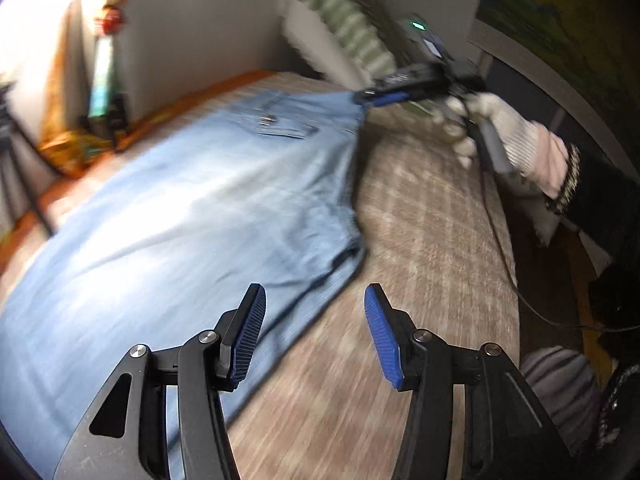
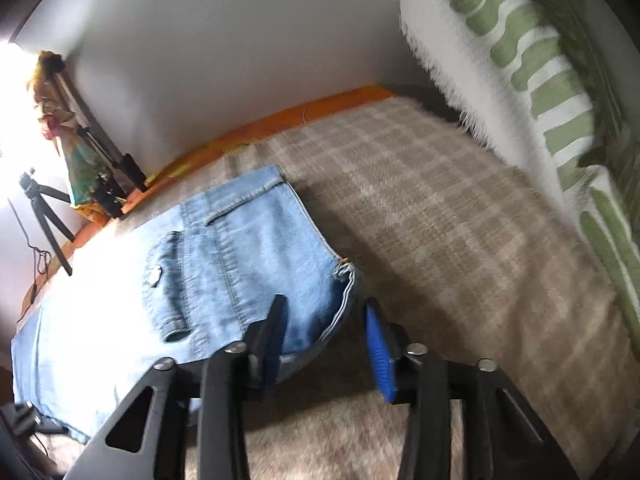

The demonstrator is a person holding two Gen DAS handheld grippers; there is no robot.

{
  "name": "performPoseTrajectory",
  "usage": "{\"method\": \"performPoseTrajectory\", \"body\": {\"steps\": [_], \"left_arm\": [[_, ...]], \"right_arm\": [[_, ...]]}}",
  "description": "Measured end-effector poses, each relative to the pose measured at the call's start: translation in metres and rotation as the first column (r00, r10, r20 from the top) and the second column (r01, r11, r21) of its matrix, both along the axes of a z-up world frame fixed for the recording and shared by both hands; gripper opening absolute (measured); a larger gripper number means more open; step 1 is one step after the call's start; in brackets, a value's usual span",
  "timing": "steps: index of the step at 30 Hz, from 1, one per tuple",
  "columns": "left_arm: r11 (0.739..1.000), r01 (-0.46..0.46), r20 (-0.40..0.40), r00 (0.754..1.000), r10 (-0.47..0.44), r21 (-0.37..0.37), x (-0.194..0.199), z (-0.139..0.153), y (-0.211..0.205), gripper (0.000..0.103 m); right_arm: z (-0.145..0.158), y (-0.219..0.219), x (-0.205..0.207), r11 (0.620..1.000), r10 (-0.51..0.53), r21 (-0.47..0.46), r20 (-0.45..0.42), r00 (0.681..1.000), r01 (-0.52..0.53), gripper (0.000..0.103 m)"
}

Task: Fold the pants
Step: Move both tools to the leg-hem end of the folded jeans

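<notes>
Both grippers parted over jeans on a bed

The left gripper (image 1: 314, 336) stands apart, empty, above the jeans (image 1: 180, 216); the right gripper (image 2: 324, 344) is parted too, the waistband corner between its fingers unpinched; the jeans lie flat on the checked blanket (image 2: 440, 216), a back pocket (image 2: 168, 280) facing up.

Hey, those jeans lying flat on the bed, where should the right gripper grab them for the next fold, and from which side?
Probably the waistband corner of the jeans. It curls up off the plaid blanket, so a finger can slide under. The right gripper stands open just short of it: come in low over the bare blanket beside the jeans' edge and close across the thick seam.
</notes>
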State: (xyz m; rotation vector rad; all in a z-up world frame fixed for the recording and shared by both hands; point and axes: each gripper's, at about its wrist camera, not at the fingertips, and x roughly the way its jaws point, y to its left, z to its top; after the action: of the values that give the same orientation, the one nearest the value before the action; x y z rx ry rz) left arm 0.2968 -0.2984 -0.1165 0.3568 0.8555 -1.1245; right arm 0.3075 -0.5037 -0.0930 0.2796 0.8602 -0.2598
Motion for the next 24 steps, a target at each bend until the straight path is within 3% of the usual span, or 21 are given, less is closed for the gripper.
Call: {"method": "performPoseTrajectory", "body": {"steps": [7,11,16,24], "left_arm": [[0.986,-0.168,0.028,0.985,0.168,-0.021,0.005,0.054,0.098,0.050],[0.946,-0.318,0.026,0.947,0.320,-0.057,0.010,0.087,0.175,0.050],[0.879,-0.474,0.001,0.880,0.475,-0.053,0.007,0.109,0.266,0.050],[0.730,-0.683,-0.007,0.730,0.683,-0.021,-0.015,0.135,0.393,0.050]], "right_arm": [[0.045,0.047,-0.037,0.995,0.102,0.009,0.107,0.989,-0.104,0.057],[0.068,0.085,-0.051,0.981,0.190,0.010,0.158,0.969,-0.194,0.058],[0.087,0.139,-0.062,0.953,0.299,-0.002,0.189,0.935,-0.304,0.064],[0.101,0.228,-0.064,0.900,0.432,-0.041,0.204,0.878,-0.433,0.070]]}}
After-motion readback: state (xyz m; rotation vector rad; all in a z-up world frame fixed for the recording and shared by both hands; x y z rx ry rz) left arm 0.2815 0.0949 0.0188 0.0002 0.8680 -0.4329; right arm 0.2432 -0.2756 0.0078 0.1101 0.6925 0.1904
